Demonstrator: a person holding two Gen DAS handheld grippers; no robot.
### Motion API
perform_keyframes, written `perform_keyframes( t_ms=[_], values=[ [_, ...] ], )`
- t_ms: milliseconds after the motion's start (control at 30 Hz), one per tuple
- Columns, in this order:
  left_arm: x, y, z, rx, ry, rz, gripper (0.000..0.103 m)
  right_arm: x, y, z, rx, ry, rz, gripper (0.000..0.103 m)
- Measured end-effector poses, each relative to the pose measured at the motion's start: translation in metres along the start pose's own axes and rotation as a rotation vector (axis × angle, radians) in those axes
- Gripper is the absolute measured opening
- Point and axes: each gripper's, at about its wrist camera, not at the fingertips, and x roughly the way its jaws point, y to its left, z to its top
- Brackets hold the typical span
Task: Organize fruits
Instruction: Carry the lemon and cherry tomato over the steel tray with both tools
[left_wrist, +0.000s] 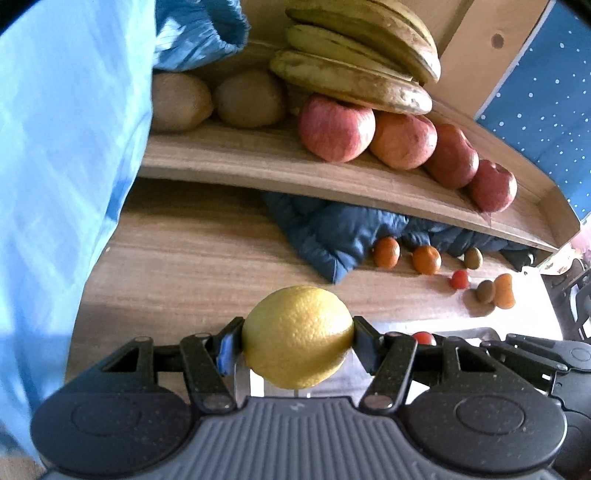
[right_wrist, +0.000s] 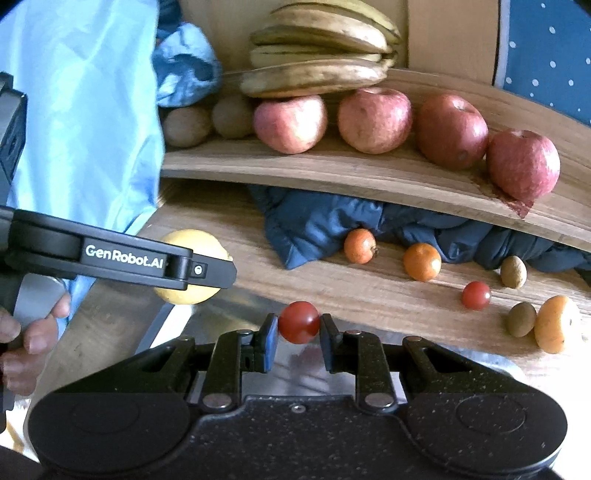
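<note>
- Our left gripper (left_wrist: 297, 338) sits closest to us, low in the left wrist view, and its jaws squeeze a big yellow lemon (left_wrist: 297, 338) from both sides.
- Our right gripper (right_wrist: 298, 323) does the same in the right wrist view: its jaws are pressed on a small red tomato (right_wrist: 298, 322).
- From the right wrist view we see the left gripper at 9 o'clock, with the lemon (right_wrist: 194, 266) poking out behind its black finger, and a hand (right_wrist: 26, 339) holding its handle.
- Both fruits are up in the air above the wooden table (left_wrist: 192, 258).
- At 12 o'clock a wooden shelf (right_wrist: 332, 177) holds the sorted fruit.
- We count four red apples (right_wrist: 375, 120) in a row on it, with one near the shelf's right end (right_wrist: 522, 164).
- Bananas (right_wrist: 317, 55) lie in a pile behind the apples, and two brown kiwis (right_wrist: 186, 125) sit to their left.
- On the table at 3 o'clock we see loose fruit: small oranges (right_wrist: 422, 261), another tomato (right_wrist: 475, 294), and little brown kiwis (right_wrist: 513, 271).
- A dark blue jacket (right_wrist: 317, 221) is bunched up under the shelf.
- Light blue cloth (left_wrist: 66, 147) fills the left side.
</note>
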Motion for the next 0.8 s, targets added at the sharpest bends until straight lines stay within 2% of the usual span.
perform_keyframes(
  t_ms=[433, 800],
  values=[
    [-0.025, 0.001, -0.045, -0.066, 0.013, 0.036, 0.066, -0.031, 0.02, -0.032, -0.119, 0.014, 0.099, 0.025],
    [-0.032, 0.0, -0.063, -0.077, 0.036, 0.075, 0.066, -0.045, 0.044, -0.057, -0.234, 0.035, 0.153, 0.025]
  ],
)
